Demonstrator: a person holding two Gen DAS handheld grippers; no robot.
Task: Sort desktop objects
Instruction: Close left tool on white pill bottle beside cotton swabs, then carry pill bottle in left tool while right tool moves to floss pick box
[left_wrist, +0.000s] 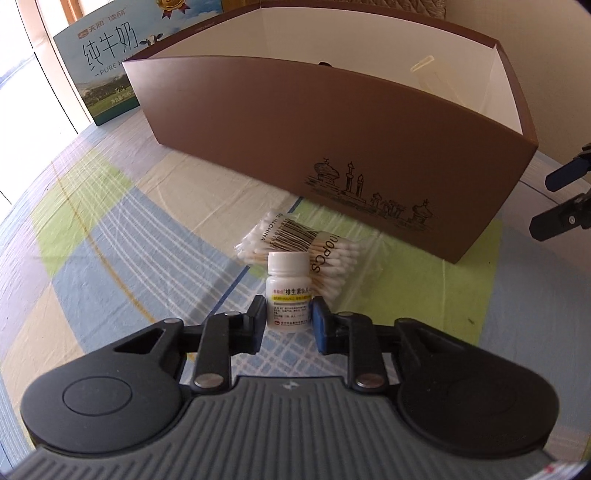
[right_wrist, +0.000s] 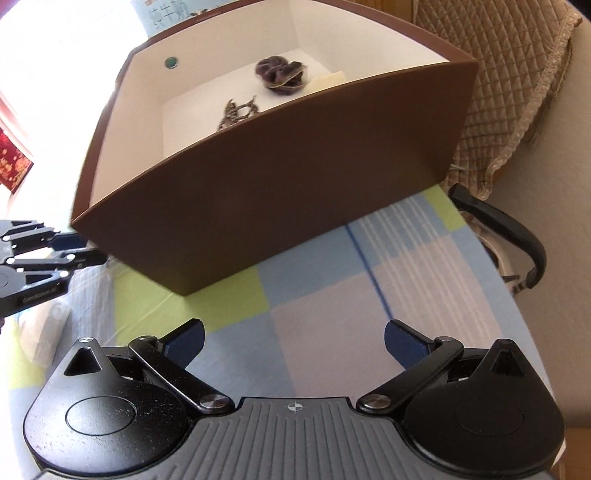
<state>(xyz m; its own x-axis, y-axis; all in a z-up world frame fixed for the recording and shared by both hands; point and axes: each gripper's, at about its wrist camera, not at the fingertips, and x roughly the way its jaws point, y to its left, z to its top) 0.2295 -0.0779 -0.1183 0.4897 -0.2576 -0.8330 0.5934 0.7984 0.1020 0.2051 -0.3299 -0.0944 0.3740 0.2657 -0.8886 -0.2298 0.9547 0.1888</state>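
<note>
Just in front of the brown cardboard box, on the checked cloth that covers the surface, a small white vitamin bottle stands upright with a bundle of cotton swabs lying right behind it. The left tool has its two fingers on either side of the bottle's lower body, the pads touching or all but touching the label, so it reads as pinching the bottle, though how firm the hold is cannot be told. The right tool is spread wide and empty, hovering over the cloth beside the box's near corner.

The step in hand looks like lifting the bottle and carrying it into the box, where a dark scrunchie, a metal hair clip and a pale flat item already lie on the white floor.

To do it well, the grip should be snug before any lift, since the bottle is smooth, round and could spin or slip between flat pads. Lift straight up so that the swabs behind are not dragged along. The box wall is tall, so the bottle must clear the rim fully before moving forward; clipping it could shove the light box. Lower the bottle close to the floor of the box before letting go.
</note>
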